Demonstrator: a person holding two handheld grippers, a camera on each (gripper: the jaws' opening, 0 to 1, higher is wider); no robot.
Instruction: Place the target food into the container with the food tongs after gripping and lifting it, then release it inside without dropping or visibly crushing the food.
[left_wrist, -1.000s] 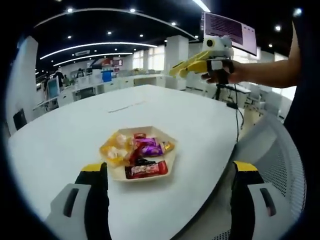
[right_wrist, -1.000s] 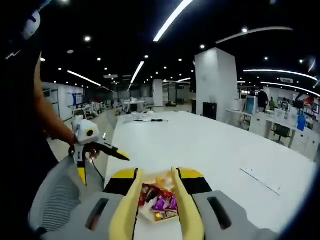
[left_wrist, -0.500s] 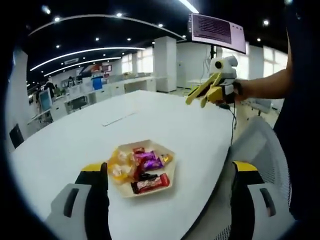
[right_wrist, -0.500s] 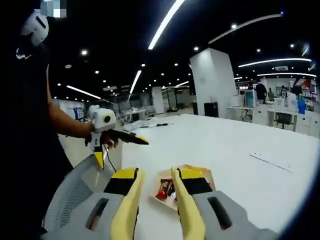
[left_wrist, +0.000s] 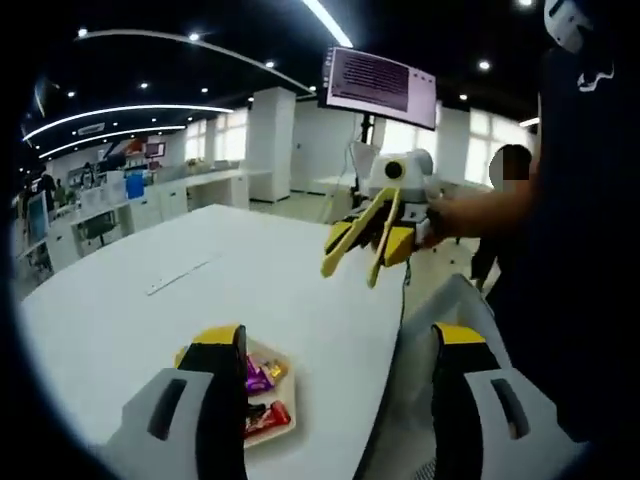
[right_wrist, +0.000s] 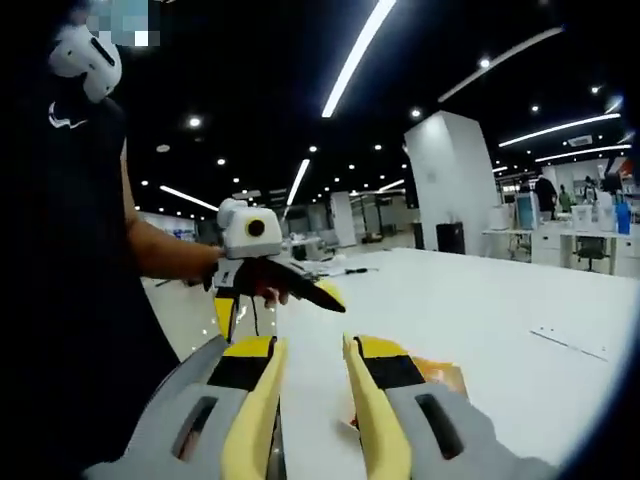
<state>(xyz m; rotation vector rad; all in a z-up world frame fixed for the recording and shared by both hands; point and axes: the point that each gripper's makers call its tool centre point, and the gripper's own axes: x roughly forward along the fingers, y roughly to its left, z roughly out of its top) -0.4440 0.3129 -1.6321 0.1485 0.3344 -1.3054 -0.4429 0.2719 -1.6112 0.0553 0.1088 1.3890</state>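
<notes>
White desk (left_wrist: 150, 300) carries my tray (left_wrist: 262, 432) of sweets lower left; both tongs (left_wrist: 330, 400) (right_wrist: 310, 400) spread, empty, nothing gripped yet.

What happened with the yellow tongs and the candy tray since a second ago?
The right gripper swung its yellow tongs nearer the left gripper, staying above the table. Nothing was grabbed or dropped. The tray and its wrapped candies lie unchanged.

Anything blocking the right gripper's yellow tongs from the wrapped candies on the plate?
Nothing visible. In the left gripper view the right gripper, yellow tong arms apart, hangs in open air above the white table; the beige plate of wrapped candies lies below it, partly hidden behind the left gripper's own jaw.
</notes>
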